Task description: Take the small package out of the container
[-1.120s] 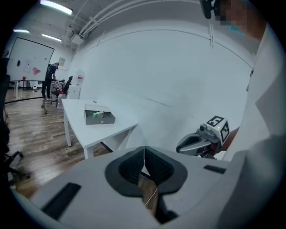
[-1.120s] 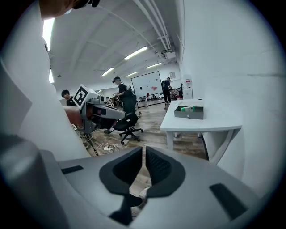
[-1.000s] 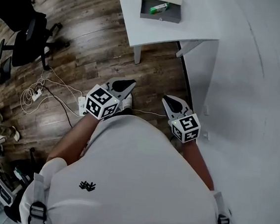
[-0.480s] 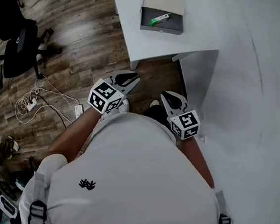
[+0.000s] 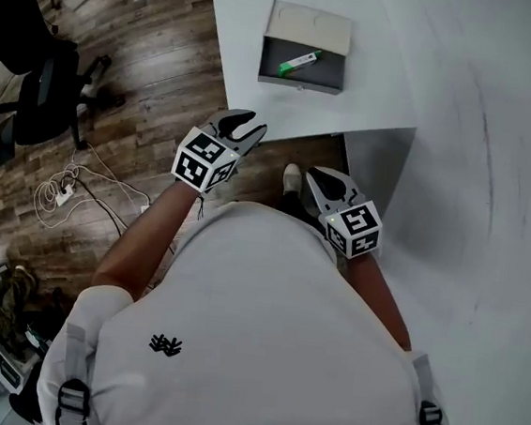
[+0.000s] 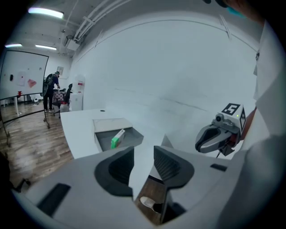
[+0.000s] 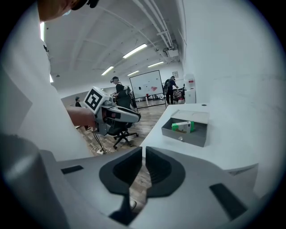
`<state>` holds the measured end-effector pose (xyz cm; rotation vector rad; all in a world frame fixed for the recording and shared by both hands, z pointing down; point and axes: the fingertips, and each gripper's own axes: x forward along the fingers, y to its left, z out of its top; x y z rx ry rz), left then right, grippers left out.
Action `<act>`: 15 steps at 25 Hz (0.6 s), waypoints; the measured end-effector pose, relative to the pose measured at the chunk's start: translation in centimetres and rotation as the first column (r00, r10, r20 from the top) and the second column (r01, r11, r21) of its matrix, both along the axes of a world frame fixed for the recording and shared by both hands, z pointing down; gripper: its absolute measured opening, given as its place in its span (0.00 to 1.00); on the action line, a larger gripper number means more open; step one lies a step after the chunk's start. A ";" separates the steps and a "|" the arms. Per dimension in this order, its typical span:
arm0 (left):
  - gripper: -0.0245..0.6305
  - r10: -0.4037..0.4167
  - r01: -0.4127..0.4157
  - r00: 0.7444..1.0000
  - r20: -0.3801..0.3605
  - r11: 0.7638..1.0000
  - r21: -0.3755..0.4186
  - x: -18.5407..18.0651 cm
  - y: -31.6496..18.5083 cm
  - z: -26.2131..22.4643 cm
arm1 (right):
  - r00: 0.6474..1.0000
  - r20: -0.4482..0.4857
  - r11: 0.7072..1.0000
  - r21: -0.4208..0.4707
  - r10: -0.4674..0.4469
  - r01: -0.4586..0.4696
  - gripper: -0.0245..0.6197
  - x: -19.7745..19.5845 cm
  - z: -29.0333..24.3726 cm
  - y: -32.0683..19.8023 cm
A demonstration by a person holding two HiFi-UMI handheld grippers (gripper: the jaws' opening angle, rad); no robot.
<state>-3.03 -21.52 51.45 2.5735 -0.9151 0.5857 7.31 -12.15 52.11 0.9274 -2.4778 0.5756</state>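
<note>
Green-and-white small package point(image 5: 299, 63) lies inside the grey container point(image 5: 310, 20) on the counter point(image 5: 247, 37), at twelve o'clock, well apart from both tools; left tool point(image 5: 248, 120) has just been opening, empty; right tool point(image 5: 317, 176) practically together, empty; better to come in over the front wall, straddling the package's narrow sides; no print legible.

Stepping in, I have brought my left gripper point(image 5: 240, 127) and right gripper point(image 5: 328, 183) nearer the table point(image 5: 393, 79), the left apparently at its corner, its empty jaws just opening.
</note>
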 end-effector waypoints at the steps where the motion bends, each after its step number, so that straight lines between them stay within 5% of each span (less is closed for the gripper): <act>1: 0.25 -0.007 0.007 1.000 0.012 1.000 0.009 0.5 -1.2 -0.2 | 1.000 -0.001 1.000 0.003 -0.013 0.013 0.06 0.6 -0.2 -1.0; 15: 0.29 -0.050 0.048 0.961 0.272 0.999 0.014 5.2 -15.0 5.5 | 0.996 0.039 0.997 0.002 -0.077 0.077 0.09 9.0 0.8 -10.1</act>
